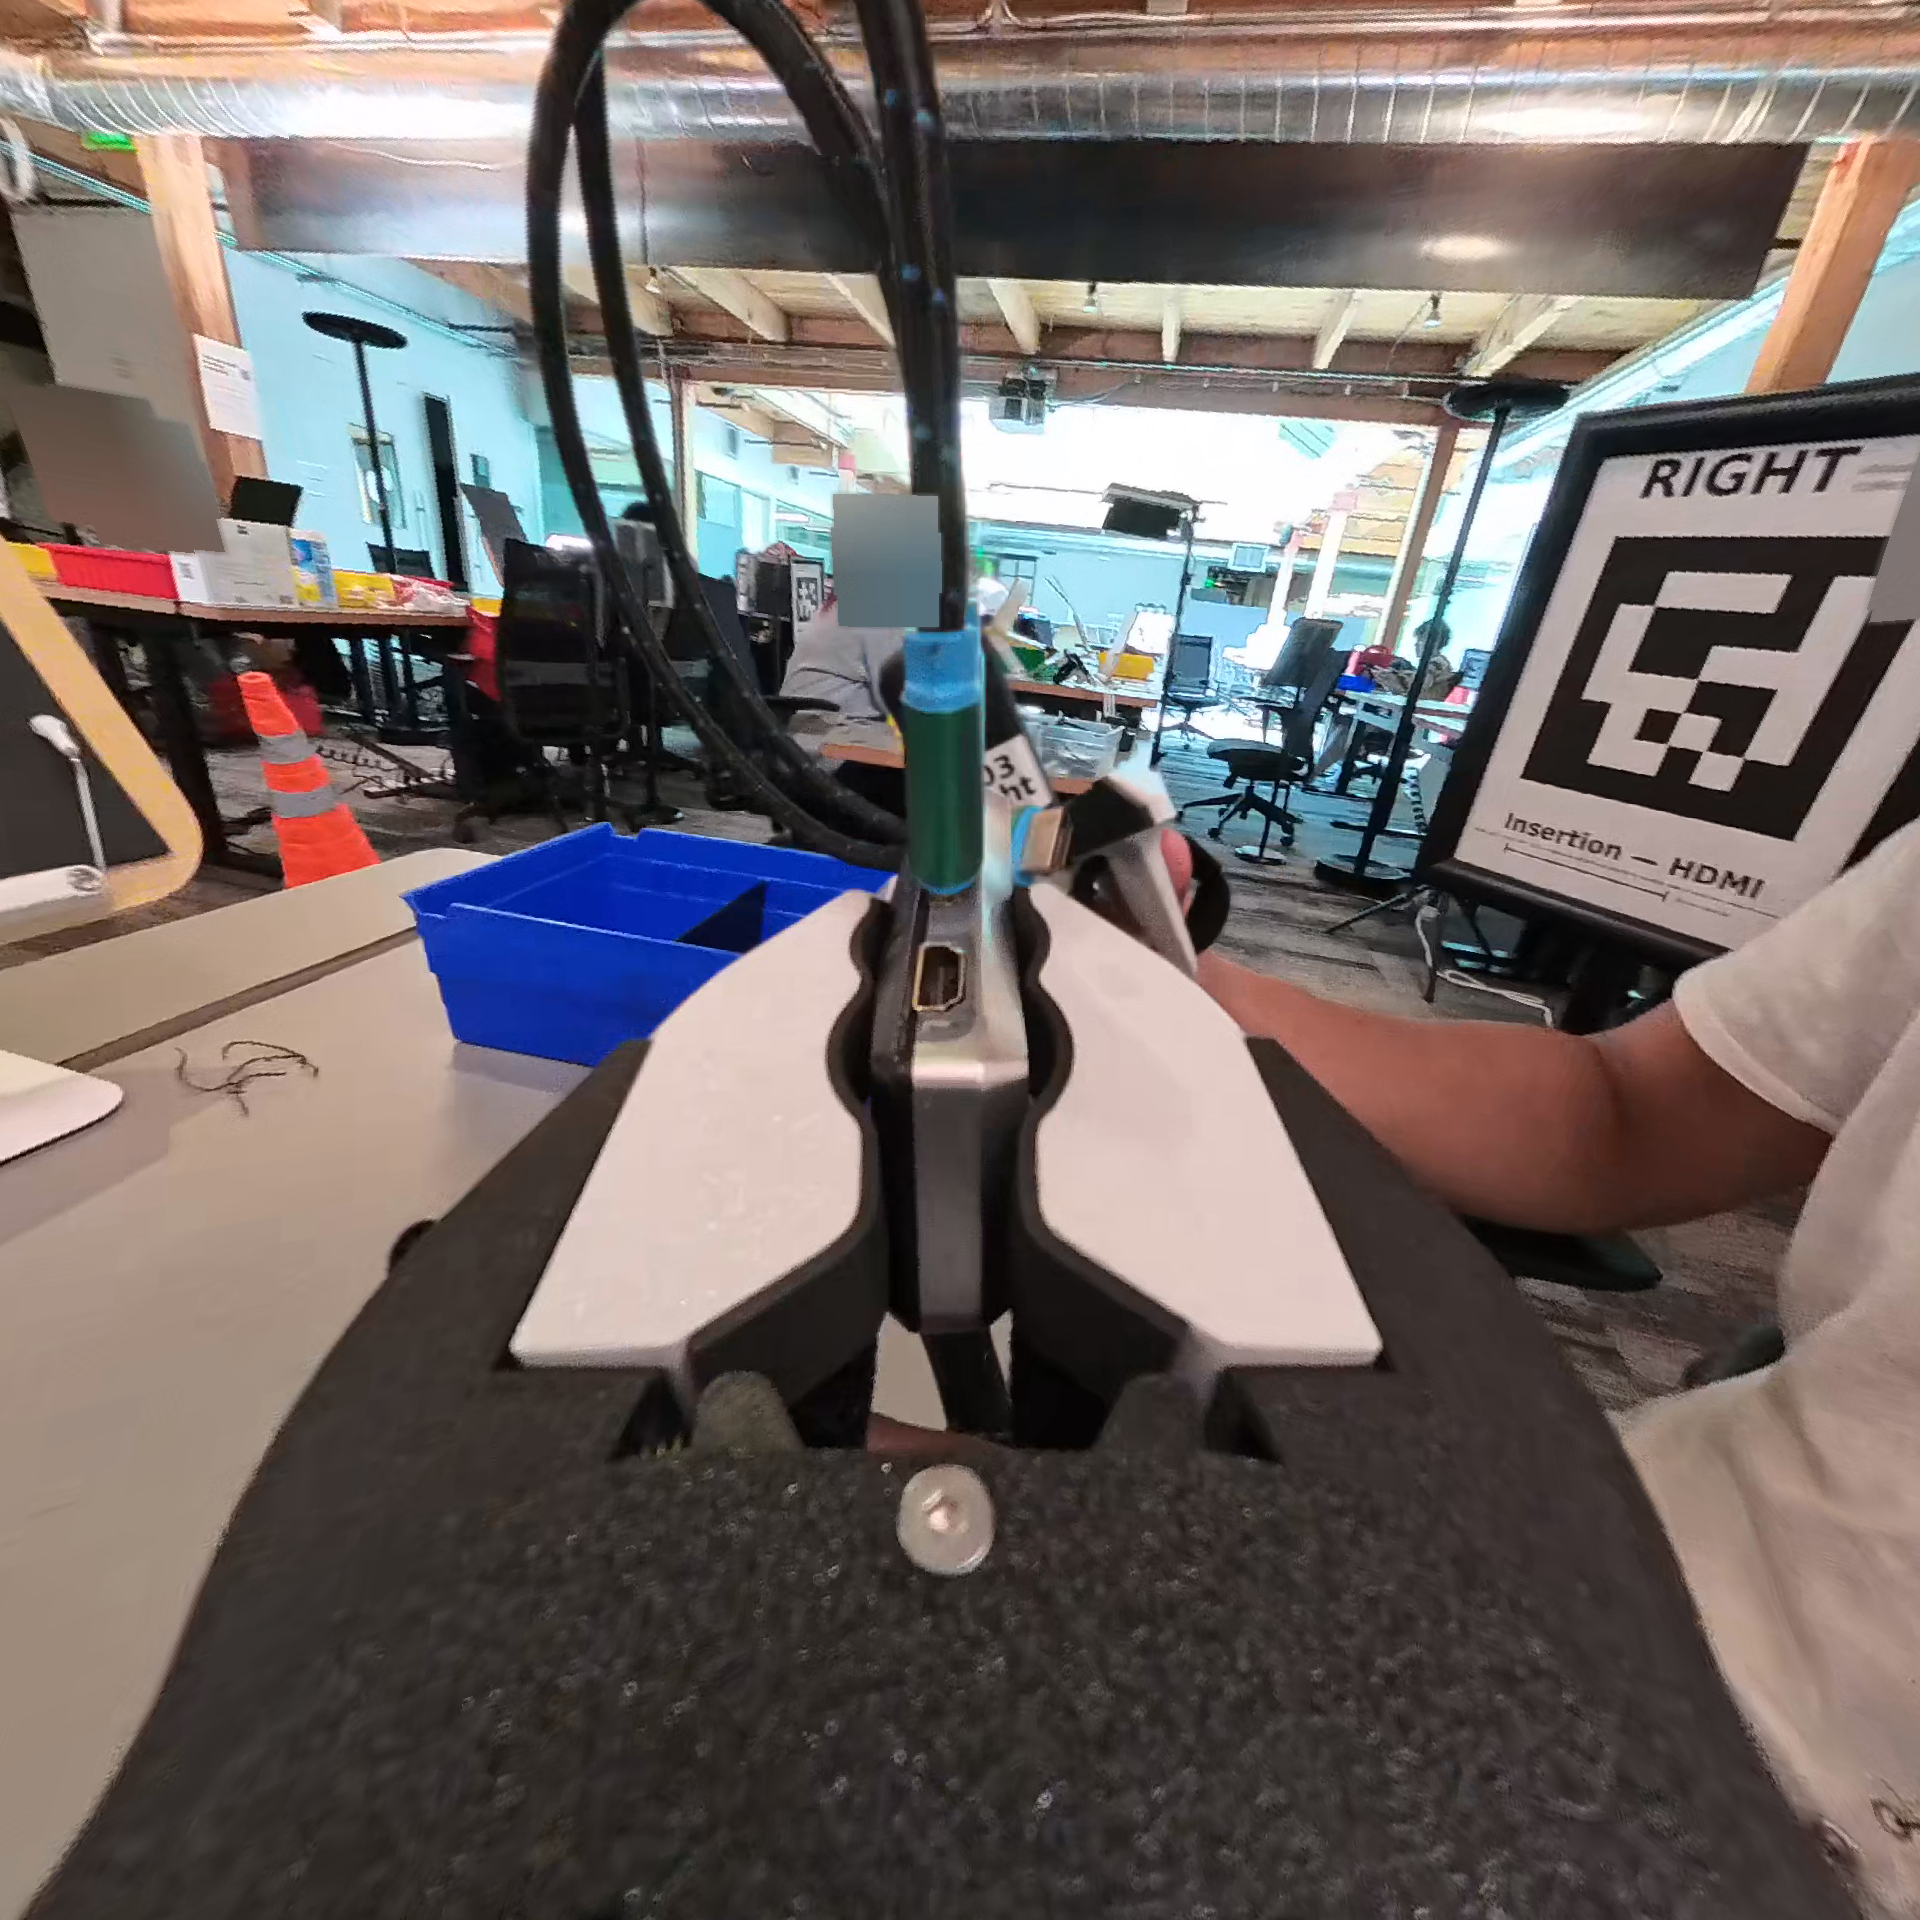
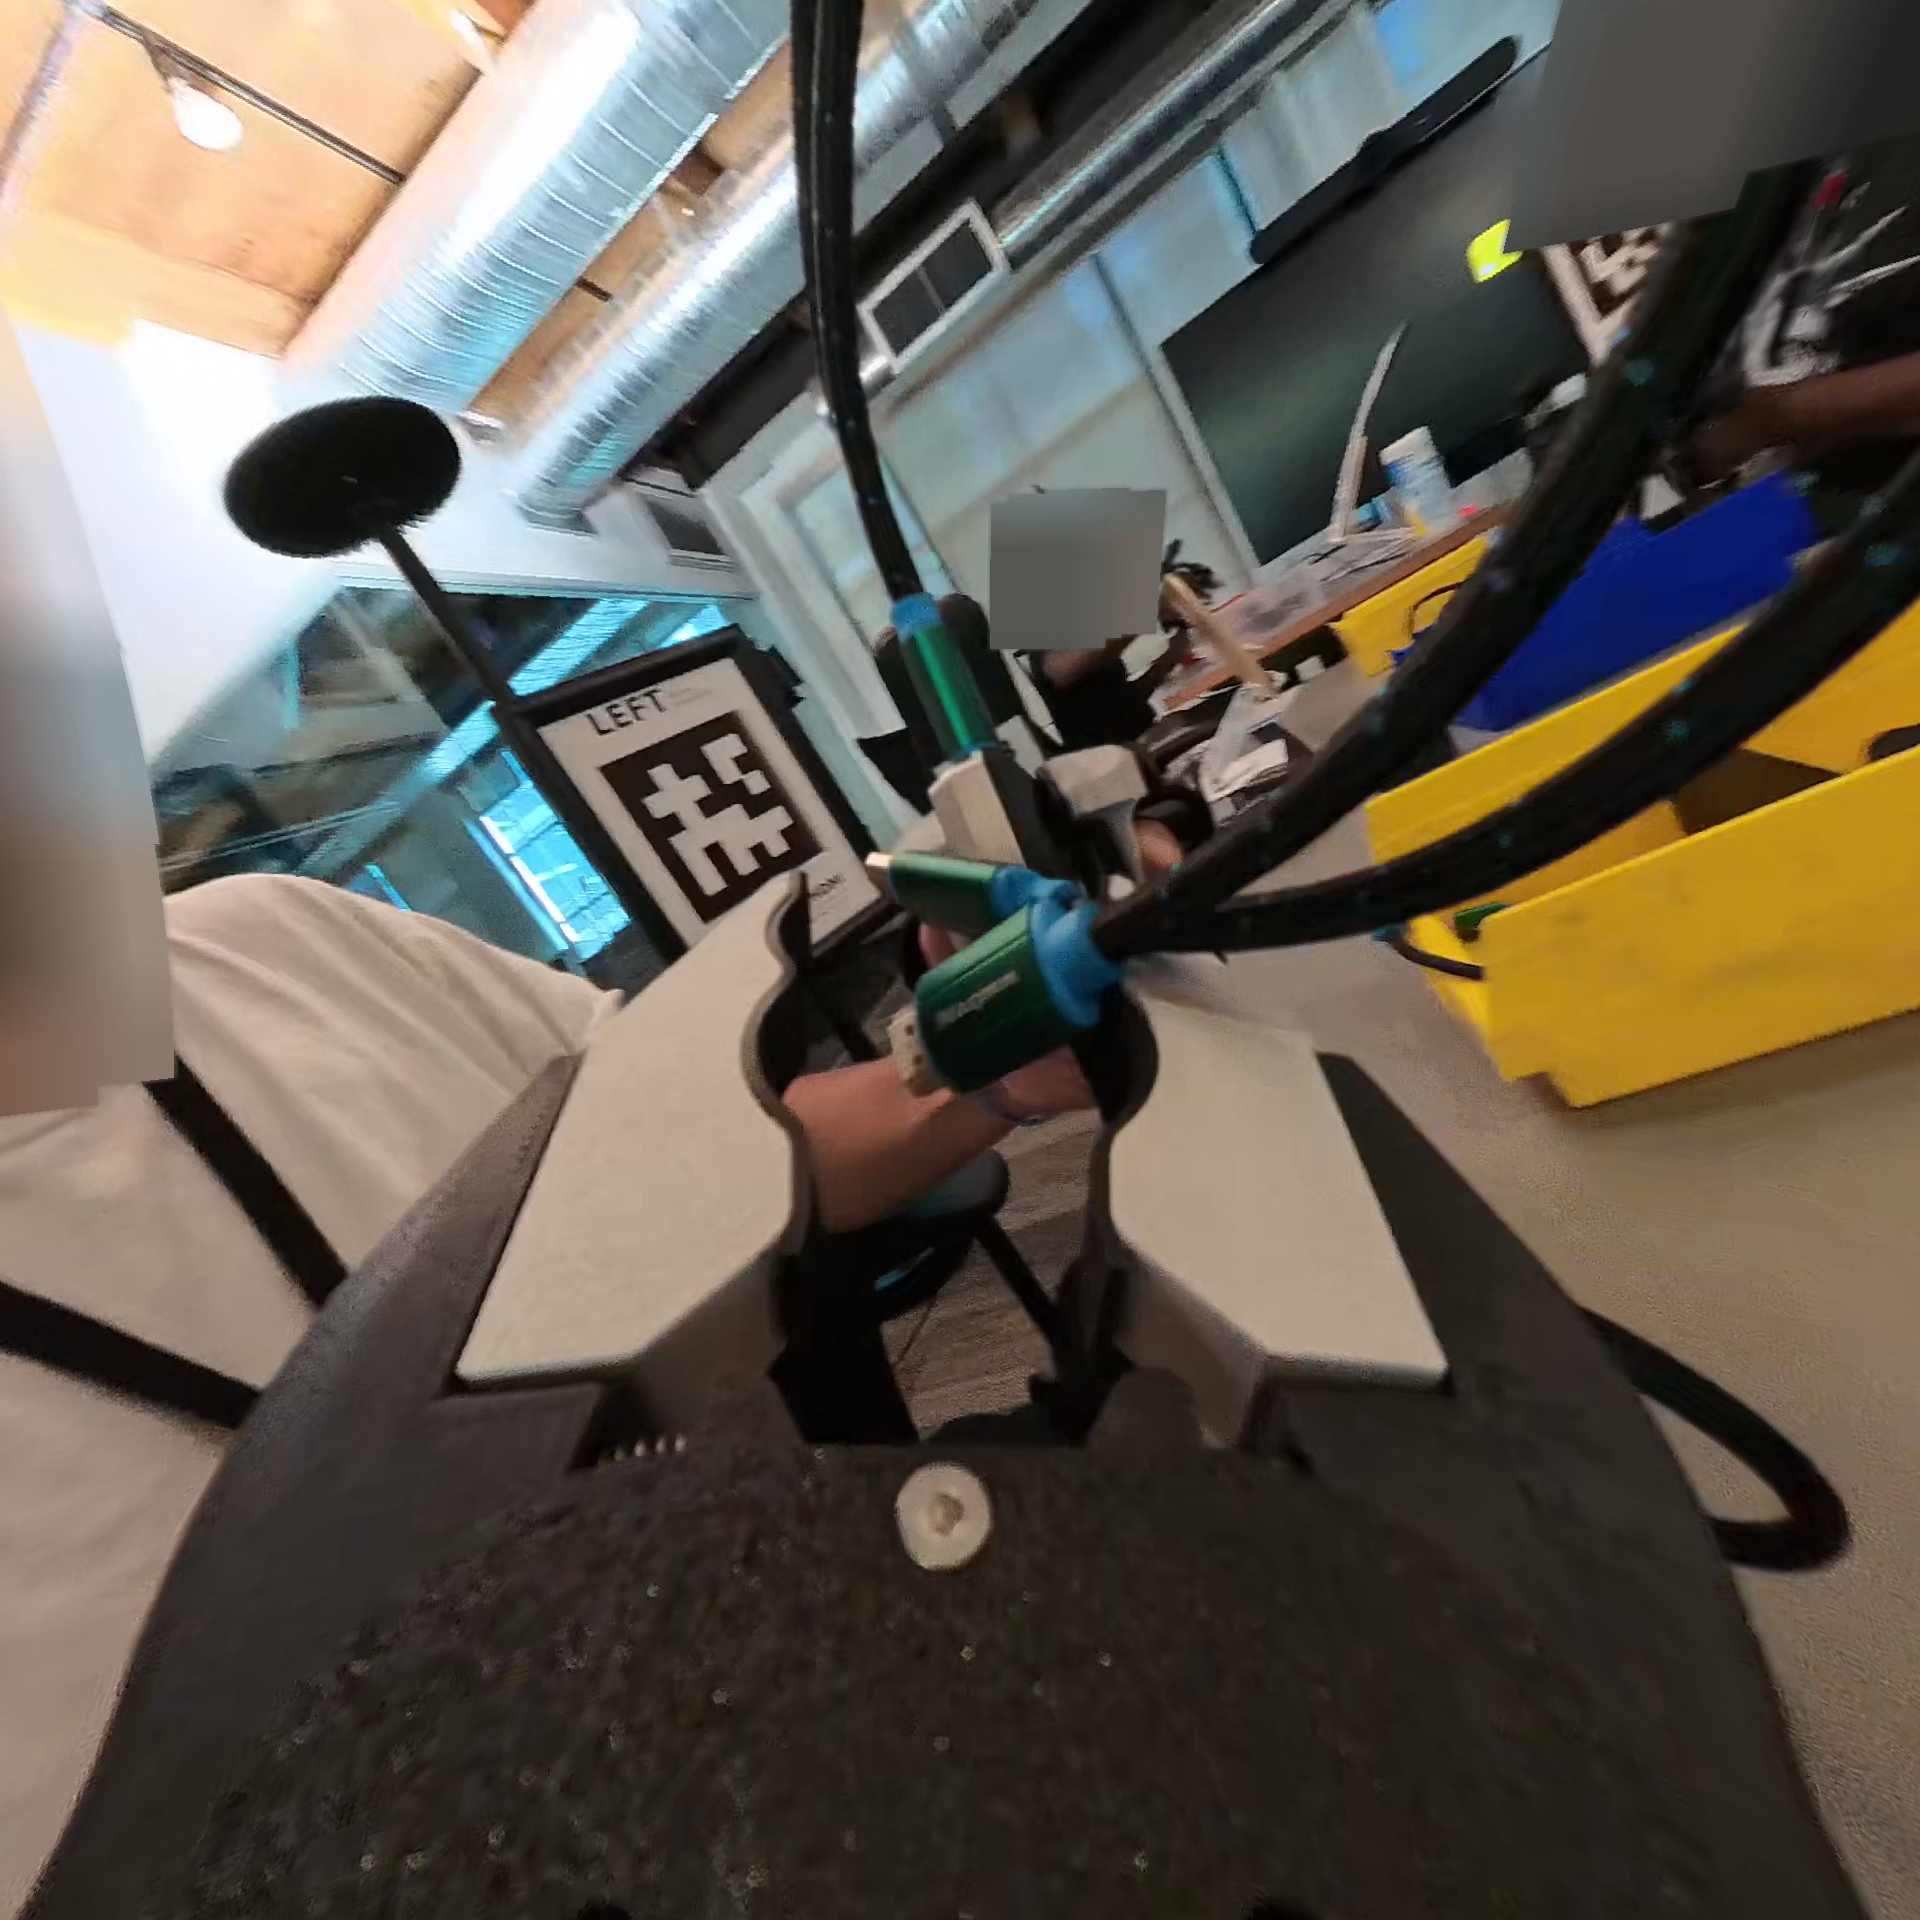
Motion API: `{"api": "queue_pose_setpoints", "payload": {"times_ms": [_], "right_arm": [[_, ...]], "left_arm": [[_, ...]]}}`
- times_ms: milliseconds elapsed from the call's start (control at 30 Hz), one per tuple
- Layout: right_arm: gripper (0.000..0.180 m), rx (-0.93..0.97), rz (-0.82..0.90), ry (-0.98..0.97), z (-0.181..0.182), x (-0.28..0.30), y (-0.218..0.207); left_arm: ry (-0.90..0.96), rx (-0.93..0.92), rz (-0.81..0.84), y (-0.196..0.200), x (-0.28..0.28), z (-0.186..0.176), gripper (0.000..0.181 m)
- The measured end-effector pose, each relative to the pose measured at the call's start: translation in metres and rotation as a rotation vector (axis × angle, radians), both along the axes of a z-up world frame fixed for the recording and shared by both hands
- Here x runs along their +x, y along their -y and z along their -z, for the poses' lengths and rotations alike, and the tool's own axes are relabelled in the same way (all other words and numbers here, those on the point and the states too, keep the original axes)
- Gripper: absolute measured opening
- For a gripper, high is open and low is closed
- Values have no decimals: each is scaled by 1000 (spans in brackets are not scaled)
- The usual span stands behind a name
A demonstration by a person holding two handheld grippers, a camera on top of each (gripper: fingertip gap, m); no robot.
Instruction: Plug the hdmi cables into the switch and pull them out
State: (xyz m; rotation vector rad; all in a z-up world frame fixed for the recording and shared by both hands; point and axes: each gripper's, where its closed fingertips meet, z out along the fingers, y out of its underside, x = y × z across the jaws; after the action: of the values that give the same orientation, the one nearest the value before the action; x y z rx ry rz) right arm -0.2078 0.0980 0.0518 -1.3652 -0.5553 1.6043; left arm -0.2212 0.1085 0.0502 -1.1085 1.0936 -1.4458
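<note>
We see the switch (image 1: pixel 948 1091) clamped upright in the left claw (image 1: pixel 945 935), one plug (image 1: pixel 940 790) seated on top, a side port (image 1: pixel 938 977) free; the right claw (image 2: pixel 951 997) pinches a second plug (image 2: pixel 987 1003), a third plug (image 2: pixel 940 888) loose beside it; next, we judge, comes lining it up with that port; the blue bin (image 1: pixel 582 935) on the bench (image 1: pixel 208 1195) looks empty, the yellow bin (image 2: pixel 1662 914) holds cable.

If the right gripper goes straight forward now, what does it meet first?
Probably the left gripper holding the switch, just beyond the two green plugs at the right gripper; depth is unclear.
</note>
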Motion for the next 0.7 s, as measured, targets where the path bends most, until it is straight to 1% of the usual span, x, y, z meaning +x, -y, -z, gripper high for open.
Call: {"api": "queue_pose_setpoints", "payload": {"times_ms": [67, 133, 233, 367, 467, 533, 633, 700], "right_arm": [[51, 5, 2, 9, 2, -3, 0], [46, 27, 15, 60, 6, -8, 1], [29, 70, 102, 155, 11, -9, -7], [21, 101, 127, 216, 12, -7, -8], [19, 92, 120, 221, 11, -5, -10], [19, 103, 141, 236, 10, -3, -12], [19, 120, 183, 271, 3, 8, -20], [19, 142, 218, 286, -8, 21, -29]], "left_arm": [[2, -19, 27, 3, 0, 1, 22], [-1, -47, 38, 2, 1, 2, 22], [11, -102, 64, 2, 2, 2, 22], [24, -197, 110, 2, 3, 1, 22], [39, -230, 138, 3, 4, 0, 23], [42, -228, 148, 3, 3, 0, 31], [36, -207, 93, -6, -3, 0, 49], [-2, -189, 53, -13, -11, 9, 50]]}}
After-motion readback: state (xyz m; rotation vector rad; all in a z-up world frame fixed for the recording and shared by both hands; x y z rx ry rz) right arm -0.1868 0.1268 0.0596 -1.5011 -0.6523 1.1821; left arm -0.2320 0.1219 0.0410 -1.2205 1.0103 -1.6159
